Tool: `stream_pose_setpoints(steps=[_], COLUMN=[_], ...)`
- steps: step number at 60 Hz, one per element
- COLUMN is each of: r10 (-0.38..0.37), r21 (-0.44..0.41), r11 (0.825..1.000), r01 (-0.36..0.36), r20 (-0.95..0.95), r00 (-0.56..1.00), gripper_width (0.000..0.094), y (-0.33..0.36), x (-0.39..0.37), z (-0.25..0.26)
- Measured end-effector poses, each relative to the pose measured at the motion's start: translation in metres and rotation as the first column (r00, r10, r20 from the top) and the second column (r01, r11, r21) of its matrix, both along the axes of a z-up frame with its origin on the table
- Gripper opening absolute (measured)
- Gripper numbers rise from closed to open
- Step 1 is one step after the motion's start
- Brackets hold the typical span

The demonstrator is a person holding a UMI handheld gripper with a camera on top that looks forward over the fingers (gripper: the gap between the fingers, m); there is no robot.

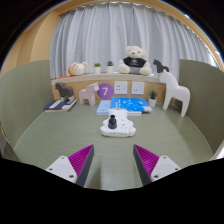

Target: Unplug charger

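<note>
Gripper (pixel 112 160) hovering wide open, holding nothing. Charger (pixel 117 125) sitting frame centre, beyond fingertips. Risking dragging power strip (pixel 113 130) along, gripping too low.

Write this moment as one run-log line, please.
gripper: open, empty | charger: plugged into power strip, ahead of fingers | contact: none | step: approach

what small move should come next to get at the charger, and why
Probably ease straight forward: the gripper has open fingers holding nothing, and the black charger sits plugged into the white power strip beyond them on the table.
</note>
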State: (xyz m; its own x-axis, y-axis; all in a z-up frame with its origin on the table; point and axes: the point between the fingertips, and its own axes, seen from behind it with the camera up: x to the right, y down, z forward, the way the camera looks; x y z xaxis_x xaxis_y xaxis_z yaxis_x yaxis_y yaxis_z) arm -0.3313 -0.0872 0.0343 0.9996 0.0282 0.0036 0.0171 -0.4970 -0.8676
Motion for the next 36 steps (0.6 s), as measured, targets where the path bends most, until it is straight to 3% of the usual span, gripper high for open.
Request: stream_pose_setpoints(steps=[9,13,17,20,28,36], r10=[0.005,0.014,0.004,-0.002,0.059,0.010], r21=[0.008,0.026,0.025,0.035,0.078,0.042], r11=[1.000,1.000,1.000,0.999,0.995,0.999], r01=[-0.005,-0.014,-0.004,0.002,-0.063,-0.009], r20=[-0.004,-0.011,-0.002,0.006,0.053,-0.021], r00=[1.000,1.000,1.000,1.000,0.997,1.000], gripper_width=[0.0765,0.0712,0.0548,0.0362,0.0207,0.0061], y=[0.085,0.115,0.135,0.146,0.155,0.157], x=[-0.004,-0.004,-0.003,-0.001,-0.013,-0.010], z=[-0.021,-0.025,-0.029,-0.032,-0.032,-0.031])
